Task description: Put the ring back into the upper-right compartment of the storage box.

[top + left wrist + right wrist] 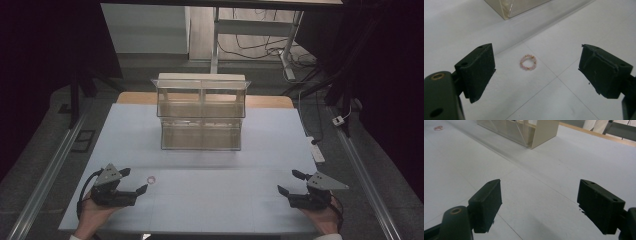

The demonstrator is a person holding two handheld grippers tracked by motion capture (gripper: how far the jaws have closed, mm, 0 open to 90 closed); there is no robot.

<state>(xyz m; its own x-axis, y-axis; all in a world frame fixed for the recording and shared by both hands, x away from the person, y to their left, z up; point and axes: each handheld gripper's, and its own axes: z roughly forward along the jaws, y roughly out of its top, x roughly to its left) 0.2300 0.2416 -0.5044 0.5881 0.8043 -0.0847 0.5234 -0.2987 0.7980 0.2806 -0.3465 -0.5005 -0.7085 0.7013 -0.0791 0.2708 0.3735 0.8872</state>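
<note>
A small pink beaded ring (151,179) (528,62) lies flat on the white table sheet, left of centre near the front. My left gripper (135,180) (536,70) stands open just left of it in the high view, jaws wide, pointing at the ring with nothing between the pads. At the front right my right gripper (291,182) (539,205) is open too, holding nothing; the ring (438,128) shows far off at the top left of the right gripper view. A clear two-tier drawer box (202,111) (524,131) stands in the middle of the table.
The white sheet (210,200) covers a wooden table (270,101). A white power strip (316,149) lies at the table's right edge. Metal rails (47,175) run along both sides. Desk legs and cables (260,47) stand behind the table.
</note>
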